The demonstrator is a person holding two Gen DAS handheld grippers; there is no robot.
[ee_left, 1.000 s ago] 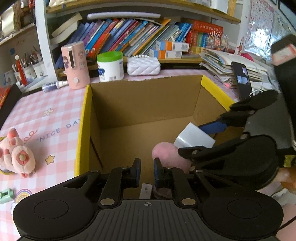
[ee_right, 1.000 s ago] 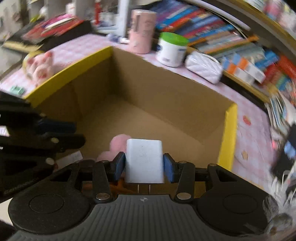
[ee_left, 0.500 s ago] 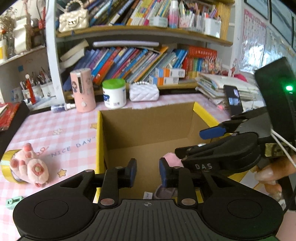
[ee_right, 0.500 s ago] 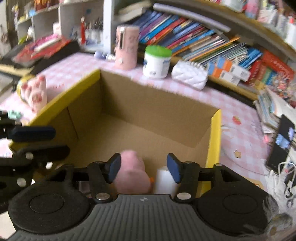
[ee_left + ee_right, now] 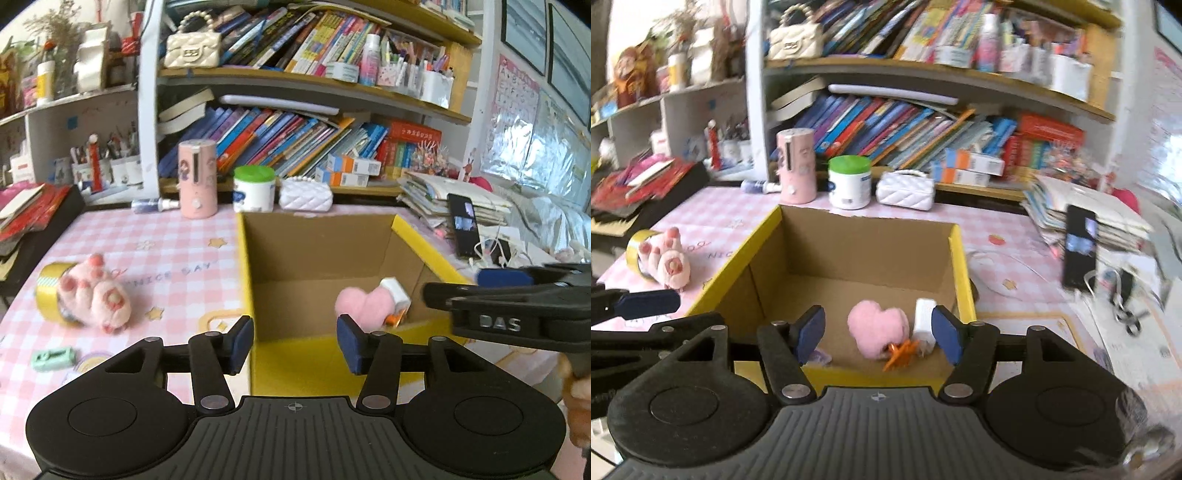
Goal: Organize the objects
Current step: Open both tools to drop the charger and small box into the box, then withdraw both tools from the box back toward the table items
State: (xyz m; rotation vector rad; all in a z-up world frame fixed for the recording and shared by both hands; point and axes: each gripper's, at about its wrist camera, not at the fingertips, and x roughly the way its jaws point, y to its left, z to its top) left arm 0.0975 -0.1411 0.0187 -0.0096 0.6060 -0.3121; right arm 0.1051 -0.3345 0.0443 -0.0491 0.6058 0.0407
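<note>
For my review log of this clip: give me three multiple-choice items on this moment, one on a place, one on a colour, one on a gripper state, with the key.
1. Where does the white charger lie?
A. in the cardboard box, beside the pink plush heart
B. on the checked tablecloth
C. between the right gripper's fingers

2. What colour is the lid of the white jar behind the box?
A. red
B. green
C. blue

3. How does the right gripper stand?
A. shut on the charger
B. shut on the heart
C. open, holding nothing

Key: 1 A, the charger rests on the box floor against the heart; 2 B, the lid shows green in both views; 3 C, its blue pads stand wide apart with nothing between.
</note>
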